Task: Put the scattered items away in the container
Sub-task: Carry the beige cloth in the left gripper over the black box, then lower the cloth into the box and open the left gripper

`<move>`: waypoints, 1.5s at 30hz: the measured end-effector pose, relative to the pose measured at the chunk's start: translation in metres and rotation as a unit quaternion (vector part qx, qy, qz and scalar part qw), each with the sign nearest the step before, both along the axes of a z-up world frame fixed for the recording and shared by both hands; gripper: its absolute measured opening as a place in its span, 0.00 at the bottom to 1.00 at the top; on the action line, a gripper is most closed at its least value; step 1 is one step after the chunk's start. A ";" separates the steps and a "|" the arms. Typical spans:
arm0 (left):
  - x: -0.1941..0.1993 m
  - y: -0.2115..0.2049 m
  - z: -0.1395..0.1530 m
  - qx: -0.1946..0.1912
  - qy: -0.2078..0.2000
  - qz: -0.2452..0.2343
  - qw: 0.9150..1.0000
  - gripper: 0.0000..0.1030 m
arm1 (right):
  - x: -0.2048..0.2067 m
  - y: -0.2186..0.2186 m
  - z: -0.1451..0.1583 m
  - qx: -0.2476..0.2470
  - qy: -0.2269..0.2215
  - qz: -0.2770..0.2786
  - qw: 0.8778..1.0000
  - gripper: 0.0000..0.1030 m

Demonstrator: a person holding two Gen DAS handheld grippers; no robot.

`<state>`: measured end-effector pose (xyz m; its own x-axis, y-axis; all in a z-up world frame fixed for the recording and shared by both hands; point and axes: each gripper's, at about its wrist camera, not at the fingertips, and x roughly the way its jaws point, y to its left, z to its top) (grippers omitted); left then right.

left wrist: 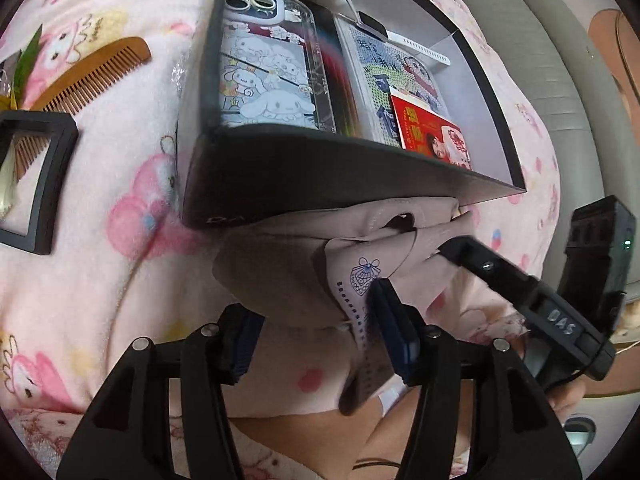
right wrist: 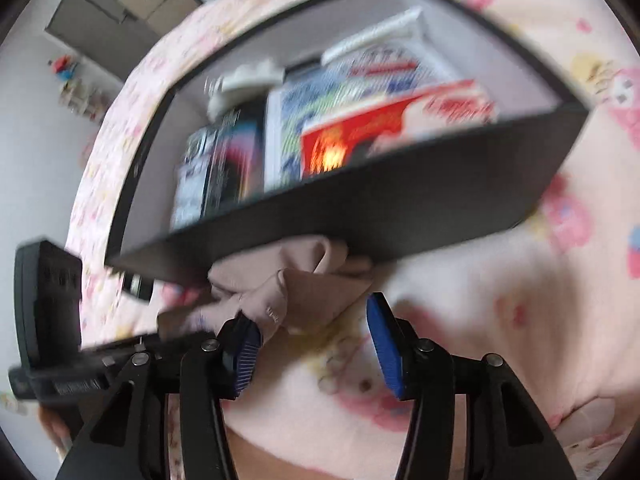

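- A wooden comb [left wrist: 94, 76] lies on the pink cartoon-print blanket [left wrist: 100, 280], well left of the box, beside a small black frame [left wrist: 38, 180].
- The black box [left wrist: 320, 172] with pale inner walls holds a cartoon phone case [left wrist: 264, 76], a patterned pouch [left wrist: 392, 80], a red card [left wrist: 432, 132] and a white-strapped watch [left wrist: 400, 38].
- A crumpled beige-pink cloth [left wrist: 304, 264], printed with a blue shell emblem, lies on the blanket against the box's near wall.
- The left gripper [left wrist: 316, 328] stands released, its pads either side of the cloth's edge.
- The right gripper [right wrist: 316, 340] is also spread open, cloth just beside its left pad.
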<state>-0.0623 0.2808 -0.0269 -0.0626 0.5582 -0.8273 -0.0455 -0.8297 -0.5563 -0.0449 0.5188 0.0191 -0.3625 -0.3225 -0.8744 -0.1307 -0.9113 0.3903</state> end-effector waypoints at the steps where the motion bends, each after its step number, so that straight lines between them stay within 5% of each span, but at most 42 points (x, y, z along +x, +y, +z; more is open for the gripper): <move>1: 0.000 0.000 0.000 -0.004 -0.001 0.001 1.000 0.55 | 0.000 0.001 0.002 0.002 0.006 -0.001 1.000 0.52; 4: -0.002 0.000 -0.006 -0.007 -0.012 0.006 1.000 0.61 | -0.003 -0.002 -0.007 -0.004 -0.009 0.008 1.000 0.55; 8: -0.004 0.006 -0.009 -0.012 -0.003 0.016 1.000 0.62 | -0.016 0.000 -0.035 -0.075 -0.065 -0.008 0.995 0.55; 10: -0.002 0.010 -0.007 -0.011 0.007 0.005 1.000 0.48 | -0.017 0.006 -0.047 -0.112 -0.078 -0.022 0.990 0.54; 11: 0.000 0.012 -0.004 -0.015 0.016 -0.003 1.000 0.45 | -0.017 0.006 -0.046 -0.114 -0.073 -0.016 0.991 0.43; 14: 0.011 0.011 0.013 -0.011 0.051 -0.020 0.998 0.29 | -0.015 -0.001 -0.031 -0.107 -0.038 0.017 0.993 0.18; 17: 0.026 0.001 0.030 0.012 0.072 -0.026 0.997 0.10 | -0.005 -0.011 -0.011 -0.086 -0.001 0.046 0.995 0.14; 20: 0.038 0.003 0.054 0.037 0.098 -0.047 0.993 0.08 | 0.017 -0.012 0.015 -0.071 0.038 0.060 0.995 0.14; 26: 0.019 0.036 0.109 0.026 0.158 -0.081 0.984 0.08 | 0.029 -0.003 0.067 -0.056 0.107 0.078 0.990 0.13; 32: -0.052 0.063 0.147 0.020 0.209 -0.070 0.975 0.08 | -0.037 -0.008 0.122 -0.026 0.178 0.089 0.980 0.12; 37: -0.118 0.088 0.121 -0.045 0.202 -0.068 0.976 0.08 | -0.088 0.023 0.123 -0.020 0.184 0.063 0.981 0.13; 41: -0.157 0.102 0.073 -0.094 0.152 -0.065 0.982 0.09 | -0.115 0.047 0.074 -0.026 0.107 0.033 0.993 0.13; 45: -0.168 0.093 0.044 -0.107 0.121 -0.037 0.986 0.28 | -0.129 0.056 0.043 0.013 0.031 0.013 0.999 0.13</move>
<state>-0.2304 0.3738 0.0168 -0.2388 0.3833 -0.8922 -0.2203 -0.9162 -0.3346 -0.1735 0.5746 0.0618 -0.4086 -0.3102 -0.8584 -0.0836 -0.9238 0.3737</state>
